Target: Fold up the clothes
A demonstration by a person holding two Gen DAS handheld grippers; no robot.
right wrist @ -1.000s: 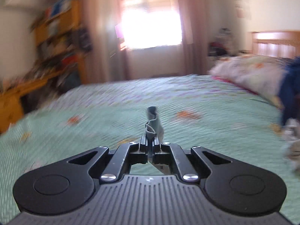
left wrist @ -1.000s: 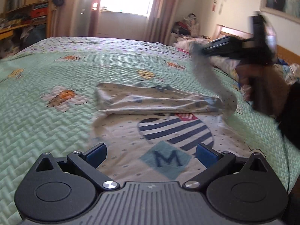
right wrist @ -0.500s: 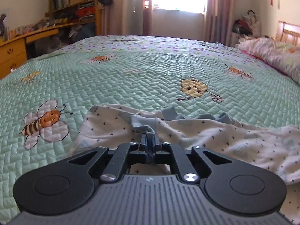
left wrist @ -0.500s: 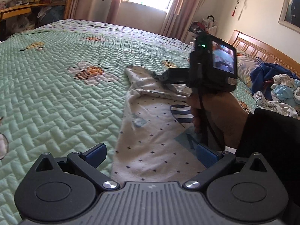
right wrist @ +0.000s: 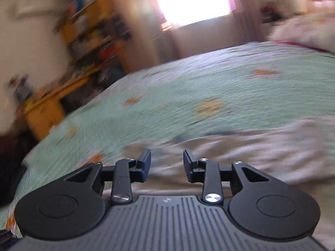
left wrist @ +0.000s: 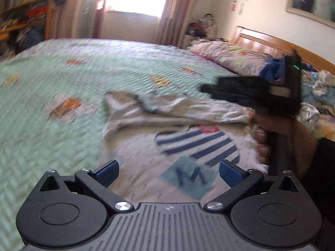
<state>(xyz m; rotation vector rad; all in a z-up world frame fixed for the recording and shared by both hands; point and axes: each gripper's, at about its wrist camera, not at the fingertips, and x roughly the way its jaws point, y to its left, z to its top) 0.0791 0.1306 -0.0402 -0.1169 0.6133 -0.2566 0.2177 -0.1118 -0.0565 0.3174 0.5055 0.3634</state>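
Shirt (left wrist: 188, 146) lies at 12 o'clock of the left tool (left wrist: 168, 168), long axis 9-to-3 across the bed (left wrist: 62, 138). Both tools released, empty; right tool (right wrist: 166, 160) over the shirt's folded edge, seemingly nearer.

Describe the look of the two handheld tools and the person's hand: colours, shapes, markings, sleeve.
Both are alike. The left tool has a ribbed grey body with a small logo, two round black housings, black linkage arms with silver screws, and blue fingers. The right tool has darker, nearly black fingers. From the left wrist view, the right hand is bare below a dark sleeve, and a green light shows on that tool.
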